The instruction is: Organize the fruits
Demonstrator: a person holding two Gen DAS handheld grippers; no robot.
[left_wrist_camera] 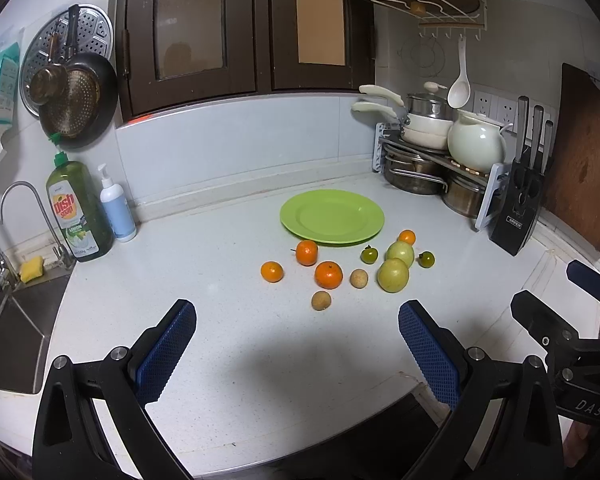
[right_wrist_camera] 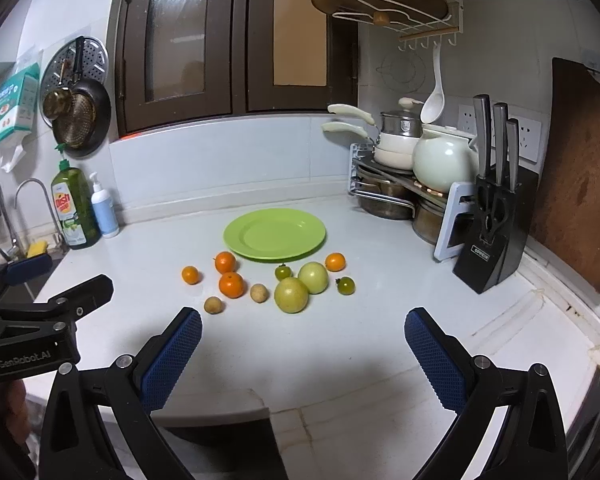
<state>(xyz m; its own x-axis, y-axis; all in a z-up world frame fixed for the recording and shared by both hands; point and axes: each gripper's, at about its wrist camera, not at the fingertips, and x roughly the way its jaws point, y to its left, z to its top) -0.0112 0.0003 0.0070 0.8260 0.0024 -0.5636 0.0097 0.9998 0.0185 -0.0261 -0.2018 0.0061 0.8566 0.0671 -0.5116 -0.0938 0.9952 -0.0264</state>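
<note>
The left hand-held gripper [left_wrist_camera: 297,322] hovers over the white tabletop [left_wrist_camera: 220,360] with its jaws wide and nothing between them. Ahead of it and slightly to its left sits a small orange [left_wrist_camera: 272,271], then two larger oranges [left_wrist_camera: 328,275], two brown longans [left_wrist_camera: 321,301], two small dark green fruits [left_wrist_camera: 369,255] and two pale green round fruits [left_wrist_camera: 393,275], with one more orange [left_wrist_camera: 407,237] behind them. Beyond the fruit lies the green plate [left_wrist_camera: 332,216], bare. The right hand-held gripper [right_wrist_camera: 303,323] is likewise spread wide and carries nothing, with the nearer pale green fruit just ahead of it. No fruit has been moved yet, so this looks like the opening step; next, one gripper should probably descend around a near fruit and close gently.
</note>
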